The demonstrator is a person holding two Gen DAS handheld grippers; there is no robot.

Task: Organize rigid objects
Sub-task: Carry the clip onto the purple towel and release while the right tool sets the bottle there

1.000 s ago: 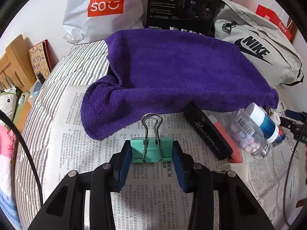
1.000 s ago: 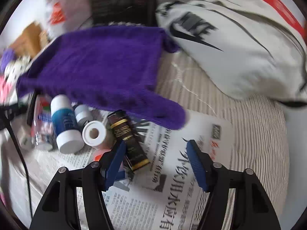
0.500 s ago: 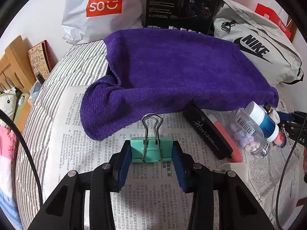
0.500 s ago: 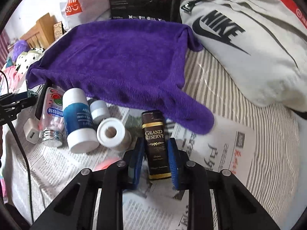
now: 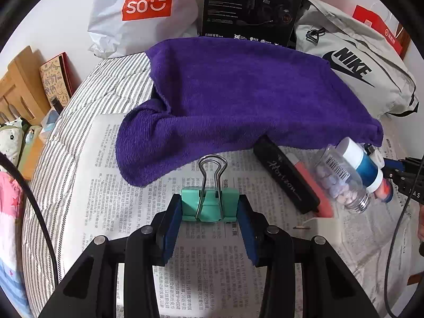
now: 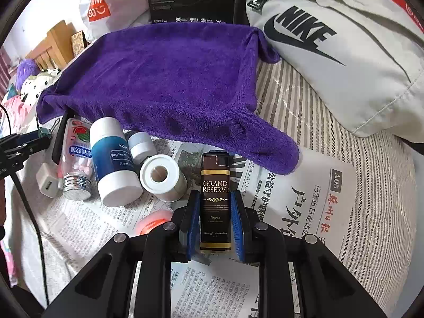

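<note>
Your left gripper [image 5: 209, 208] is clenched on the teal binder clip [image 5: 208, 204], low in the middle of the left wrist frame. The pads press the clip's two sides, so its wire handles point away from you and stay clear of the fingers, which makes for a steady hold.

Your right gripper [image 6: 215, 221] grips the brown lighter [image 6: 215, 198] across its narrow width, at bottom centre of the right wrist frame. Its labelled face is up, with the top end sticking out past the pads toward the purple towel [image 6: 164, 79].

Left of the lighter, the blue-and-white bottle [image 6: 112, 163], the white roll [image 6: 161, 177] and the clear pill bottle [image 6: 76, 159] lie bunched together on the newspaper [image 6: 304, 198]. That looks like the cluster you are sorting. The towel's flat top is probably the destination, though nothing sits on it yet.
</note>
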